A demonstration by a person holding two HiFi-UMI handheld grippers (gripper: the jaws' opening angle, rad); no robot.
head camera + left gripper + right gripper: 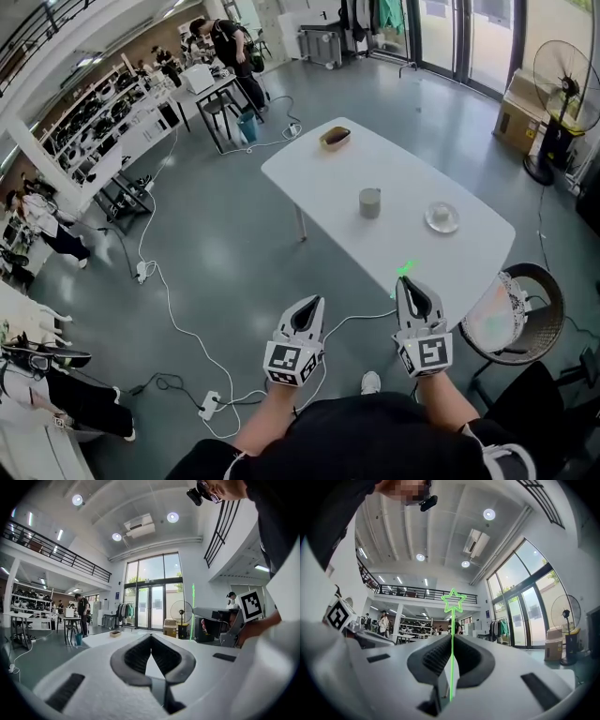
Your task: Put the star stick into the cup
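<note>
I am pinching the green star stick (452, 667) upright in my right gripper (452, 638), just short of the white counter (309, 173). The cup (370, 202) is standing mid-counter, well apart from the stick. My left gripper (151, 637) is hovering with its jaws pressed together, empty.

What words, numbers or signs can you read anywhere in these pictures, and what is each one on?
No word or number can be read anywhere.
Square markers on the left gripper and the right gripper: black-and-white patterns only, no letters.
Blue wall sign: too small to read.
Cardboard box: any print is too blurred to read.
</note>
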